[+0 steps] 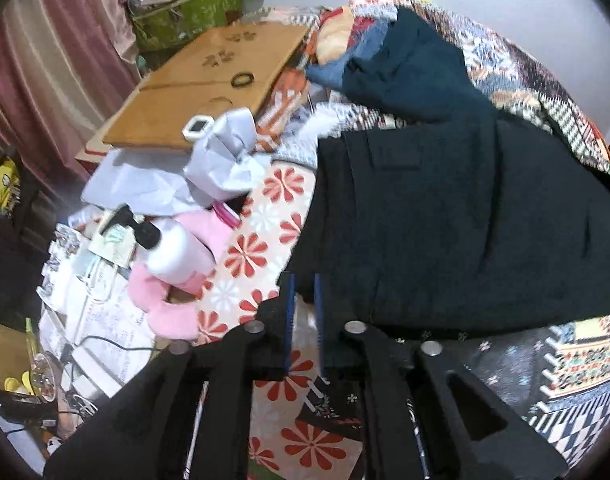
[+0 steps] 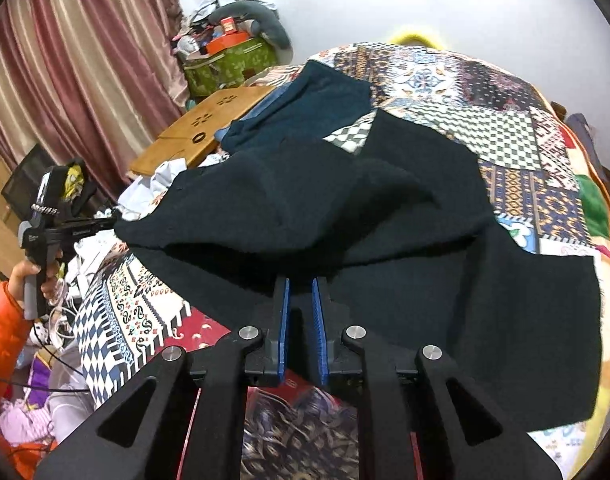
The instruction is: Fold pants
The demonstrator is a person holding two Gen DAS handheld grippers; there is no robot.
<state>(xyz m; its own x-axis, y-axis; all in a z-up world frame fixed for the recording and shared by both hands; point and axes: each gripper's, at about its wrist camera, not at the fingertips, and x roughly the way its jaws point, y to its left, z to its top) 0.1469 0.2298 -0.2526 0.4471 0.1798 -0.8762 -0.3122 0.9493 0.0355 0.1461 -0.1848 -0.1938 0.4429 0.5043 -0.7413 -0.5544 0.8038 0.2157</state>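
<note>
Dark navy pants (image 1: 445, 220) lie spread on a patchwork bedspread (image 1: 257, 240), partly folded over themselves, with a pocket flap showing. My left gripper (image 1: 305, 280) points down at their near left corner. Its blue pads stand a narrow gap apart, the fabric's edge lies at their tips, and I see no pinch. In the right wrist view the pants (image 2: 345, 220) fill the middle, with a raised fold across them. My right gripper (image 2: 301, 284) sits over their near edge, pads slightly apart, cloth lying flat beneath. A hand in an orange sleeve (image 2: 9, 320) holds the left tool's handle (image 2: 33, 280).
A teal garment (image 1: 417, 64) lies behind the pants. To the left are a wooden lap desk (image 1: 209, 76), crumpled white paper (image 1: 225, 152), a white pump bottle (image 1: 177, 252) on a pink plush item (image 1: 165, 312), cables and papers. A green box (image 2: 229, 64) and pink curtains (image 2: 85, 60) stand beyond.
</note>
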